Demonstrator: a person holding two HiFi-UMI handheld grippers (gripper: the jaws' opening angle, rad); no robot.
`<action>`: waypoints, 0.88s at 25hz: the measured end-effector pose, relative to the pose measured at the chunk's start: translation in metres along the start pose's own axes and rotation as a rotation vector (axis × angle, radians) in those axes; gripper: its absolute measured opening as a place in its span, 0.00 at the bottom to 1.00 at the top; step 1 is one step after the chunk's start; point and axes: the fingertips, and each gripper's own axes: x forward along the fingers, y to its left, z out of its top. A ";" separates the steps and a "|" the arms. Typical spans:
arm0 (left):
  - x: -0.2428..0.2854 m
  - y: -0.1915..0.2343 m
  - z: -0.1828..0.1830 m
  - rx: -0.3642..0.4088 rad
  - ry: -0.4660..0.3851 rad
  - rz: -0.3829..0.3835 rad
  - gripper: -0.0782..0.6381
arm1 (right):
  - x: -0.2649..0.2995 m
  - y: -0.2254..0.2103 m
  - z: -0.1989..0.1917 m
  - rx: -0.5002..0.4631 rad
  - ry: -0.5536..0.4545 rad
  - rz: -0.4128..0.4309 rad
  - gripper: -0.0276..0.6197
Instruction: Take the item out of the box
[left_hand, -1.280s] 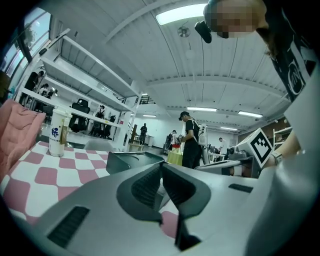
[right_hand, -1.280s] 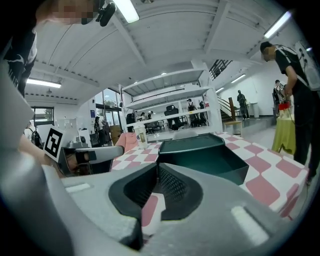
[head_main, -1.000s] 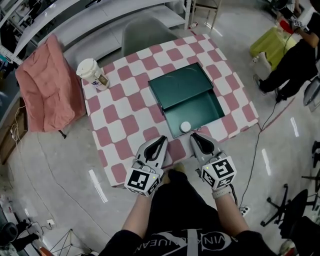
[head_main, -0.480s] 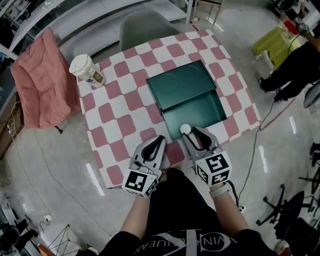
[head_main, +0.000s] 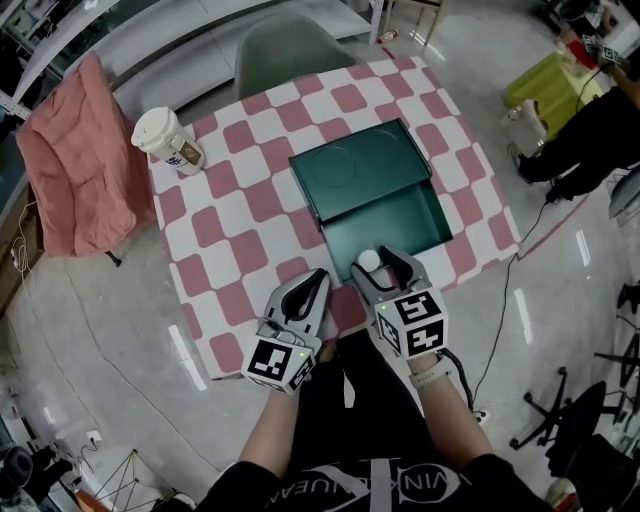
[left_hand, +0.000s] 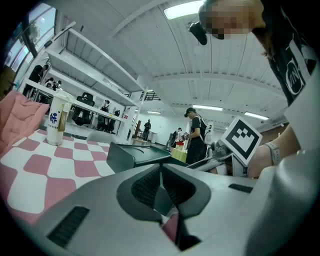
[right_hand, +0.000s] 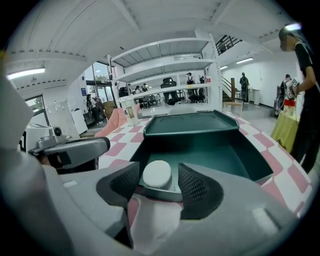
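A dark green box (head_main: 432, 205) lies on the checkered table (head_main: 232, 222), its lid (head_main: 355, 170) folded back on the far side. A small white round item (head_main: 370, 260) sits inside, by the near wall. My right gripper (head_main: 382, 270) reaches over that near wall. Its jaws are opening, with the item (right_hand: 157, 173) between the pads and a gap on each side. Nothing is held in the right gripper (right_hand: 159, 181). My left gripper (head_main: 316, 288) rests at the table's near edge, left of the box. In its own view the left gripper (left_hand: 161, 186) is shut and empty.
A paper cup (head_main: 166, 141) stands at the table's far left corner. A pink cloth (head_main: 78, 160) hangs over a seat to the left, and a grey chair (head_main: 285, 48) stands behind the table. A person (head_main: 592, 118) is at the far right, and a cable (head_main: 505, 300) runs across the floor.
My right gripper has moved forward and left to the box's near wall, and its jaws have spread around the white item. The left gripper has barely moved.
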 end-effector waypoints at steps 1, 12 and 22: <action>0.001 0.001 0.001 -0.003 0.000 0.003 0.14 | 0.002 0.000 -0.001 0.003 0.010 0.000 0.39; 0.000 0.007 0.003 -0.021 -0.011 0.025 0.14 | 0.010 -0.002 -0.003 -0.018 0.105 -0.020 0.39; -0.009 0.011 0.002 -0.015 -0.022 0.057 0.14 | 0.010 -0.003 -0.003 -0.032 0.101 -0.018 0.31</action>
